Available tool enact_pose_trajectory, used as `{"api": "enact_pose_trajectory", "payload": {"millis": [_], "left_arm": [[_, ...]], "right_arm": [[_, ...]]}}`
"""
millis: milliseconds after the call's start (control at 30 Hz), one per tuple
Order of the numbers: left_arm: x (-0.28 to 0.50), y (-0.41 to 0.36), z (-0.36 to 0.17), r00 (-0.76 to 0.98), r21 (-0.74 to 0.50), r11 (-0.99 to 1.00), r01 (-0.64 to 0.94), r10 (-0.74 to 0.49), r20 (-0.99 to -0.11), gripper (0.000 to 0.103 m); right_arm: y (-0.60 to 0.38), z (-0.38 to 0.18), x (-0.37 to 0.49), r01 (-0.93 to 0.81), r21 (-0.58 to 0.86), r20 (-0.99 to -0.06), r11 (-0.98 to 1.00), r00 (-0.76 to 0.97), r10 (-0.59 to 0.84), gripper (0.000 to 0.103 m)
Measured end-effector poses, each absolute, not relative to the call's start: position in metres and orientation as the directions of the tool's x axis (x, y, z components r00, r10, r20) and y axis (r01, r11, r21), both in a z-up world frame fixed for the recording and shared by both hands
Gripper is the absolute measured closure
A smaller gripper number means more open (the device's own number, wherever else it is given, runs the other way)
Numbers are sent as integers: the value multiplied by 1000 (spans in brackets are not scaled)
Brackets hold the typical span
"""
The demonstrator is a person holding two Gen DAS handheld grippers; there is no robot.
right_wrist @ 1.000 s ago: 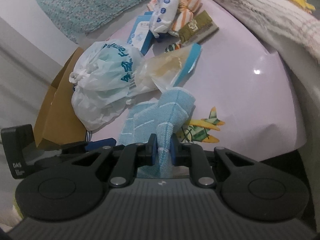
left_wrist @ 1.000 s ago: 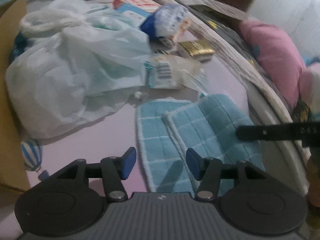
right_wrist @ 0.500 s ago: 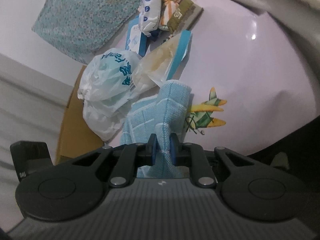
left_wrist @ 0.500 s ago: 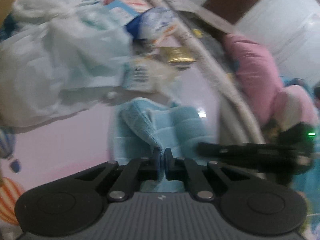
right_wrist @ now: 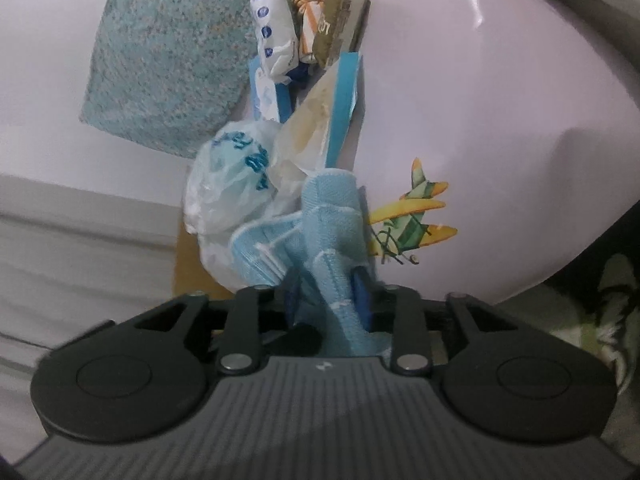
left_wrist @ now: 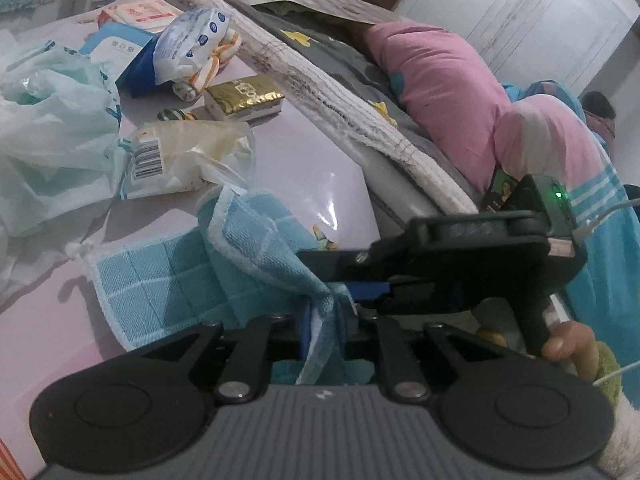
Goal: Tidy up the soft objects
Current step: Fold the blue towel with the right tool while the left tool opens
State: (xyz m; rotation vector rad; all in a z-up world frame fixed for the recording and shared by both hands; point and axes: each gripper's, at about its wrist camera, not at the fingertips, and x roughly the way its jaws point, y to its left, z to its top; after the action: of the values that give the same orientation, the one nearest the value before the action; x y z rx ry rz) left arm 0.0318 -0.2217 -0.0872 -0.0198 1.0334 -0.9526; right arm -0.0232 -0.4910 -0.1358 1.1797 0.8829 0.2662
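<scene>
Both grippers have the blue towel [left_wrist: 224, 276] bunched between their jaws: left gripper [left_wrist: 323, 326] is pinching a corner while easing open, right gripper [right_wrist: 328, 294] is loosening too. Behind the towel sit a plastic bag [left_wrist: 44, 140] and a crinkly wrapper [left_wrist: 180, 160], crowding it

Barcode label [left_wrist: 147, 159] on the clear plastic wrapper, digits too small to read. Blue-and-white box [left_wrist: 120, 50] carries a few small grey characters, possibly Chinese, not legible. Gold packet [left_wrist: 244, 96] has a printed logo and lettering, unreadable. White plastic bag [right_wrist: 236, 188] shows teal printed characters, warped by creases; can't make out the words. Olive-brown packet [right_wrist: 334, 24] in the right wrist view has pale lettering, maybe "LU", blurred. White pouch [left_wrist: 192, 42] has blue round marks only, no readable text.
</scene>
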Motion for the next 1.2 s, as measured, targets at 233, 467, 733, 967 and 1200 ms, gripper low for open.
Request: {"api": "enact_pose_trajectory", "payload": {"millis": [233,467,733,967,1200], "left_arm": [[32,-230,-92,155,-409,605,683,-667,-729,86],[31,-233,-93,144,-411,586,699,-678,-721,78],[28,-229,-92,138,-424,573,701,-693,-708,59],[28,-209,-81,186,-414,600,684,-693,-697,41],[40,-171,-75,281,-381,711,591,-624,-729,29]], "right_arm": [[-488,-134,-19,227,898,-428,376,647,631,48],[-482,-129,-15,225,869,-474,440,634,611,51],[-480,-133,-17,262,828,-538,496,619,572,80],[-487,-144,-22,284,844,-522,456,634,571,87],[-495,-157,-26,300,874,-480,382,653,585,89]]}}
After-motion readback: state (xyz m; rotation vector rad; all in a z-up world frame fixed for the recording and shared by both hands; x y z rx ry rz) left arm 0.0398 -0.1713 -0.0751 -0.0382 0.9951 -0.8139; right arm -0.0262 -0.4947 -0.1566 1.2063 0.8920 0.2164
